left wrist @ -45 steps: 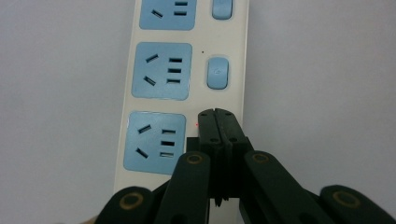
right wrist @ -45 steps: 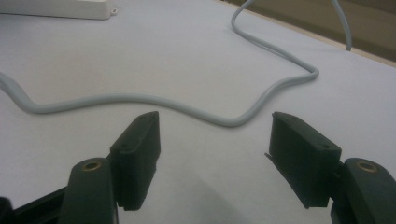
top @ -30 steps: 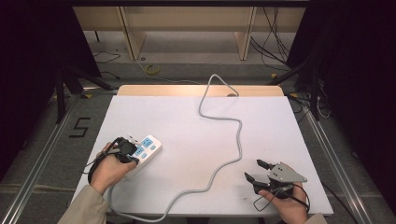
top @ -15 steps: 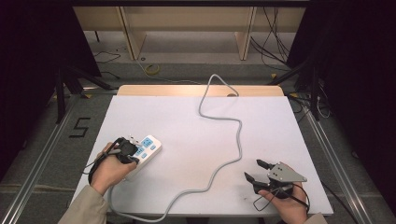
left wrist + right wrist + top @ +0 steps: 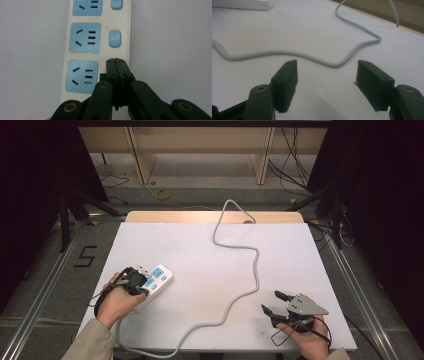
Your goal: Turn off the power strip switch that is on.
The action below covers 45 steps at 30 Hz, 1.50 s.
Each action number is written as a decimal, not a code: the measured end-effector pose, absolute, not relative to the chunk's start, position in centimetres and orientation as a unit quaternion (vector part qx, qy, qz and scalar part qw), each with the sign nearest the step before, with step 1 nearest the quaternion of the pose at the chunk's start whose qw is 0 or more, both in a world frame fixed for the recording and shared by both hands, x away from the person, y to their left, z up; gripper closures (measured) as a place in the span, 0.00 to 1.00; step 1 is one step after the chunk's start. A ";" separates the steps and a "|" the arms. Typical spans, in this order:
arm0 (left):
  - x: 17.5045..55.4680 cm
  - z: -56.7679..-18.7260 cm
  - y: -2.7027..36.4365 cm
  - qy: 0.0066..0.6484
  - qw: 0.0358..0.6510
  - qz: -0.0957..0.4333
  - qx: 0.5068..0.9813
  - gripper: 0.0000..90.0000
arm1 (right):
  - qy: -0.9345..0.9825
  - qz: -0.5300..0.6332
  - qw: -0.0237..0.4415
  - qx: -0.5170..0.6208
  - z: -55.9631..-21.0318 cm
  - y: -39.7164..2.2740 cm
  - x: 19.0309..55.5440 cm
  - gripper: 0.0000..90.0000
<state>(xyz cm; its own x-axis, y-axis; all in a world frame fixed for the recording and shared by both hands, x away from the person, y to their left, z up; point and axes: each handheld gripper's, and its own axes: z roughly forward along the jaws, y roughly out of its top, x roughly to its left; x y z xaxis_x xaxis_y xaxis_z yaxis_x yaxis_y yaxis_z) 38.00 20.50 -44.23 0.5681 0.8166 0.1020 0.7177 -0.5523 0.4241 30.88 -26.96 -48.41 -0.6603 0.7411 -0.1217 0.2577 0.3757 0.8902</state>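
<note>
White plastic power strip with blue sockets point(image 5: 156, 280) lying lower left; left gripper point(image 5: 117, 65) pressing closed on it; right gripper point(image 5: 274, 302) gaping, bare tabletop point(image 5: 200, 250) surrounding.

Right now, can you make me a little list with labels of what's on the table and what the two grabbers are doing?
table: white table
power strip: white power strip with blue sockets and blue switches, at the table's left side
cord: grey cord snaking across the table
left gripper: left gripper shut, fingers together, tip at the nearest switch spot beside a small red light
right gripper: right gripper open, nothing between the fingers, cord lying beyond it
</note>
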 end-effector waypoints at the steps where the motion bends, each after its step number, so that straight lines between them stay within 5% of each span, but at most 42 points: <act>1: 38.0 -44.2 20.5 0.441 0.171 0.145 0.869 1.00 | 0.786 0.460 0.263 0.317 -48.4 -27.0 30.9 0.38; 45: 37.6 -42.9 20.4 0.424 0.243 0.185 0.853 0.99 | 0.784 0.462 0.266 0.319 -48.3 -27.0 30.9 0.38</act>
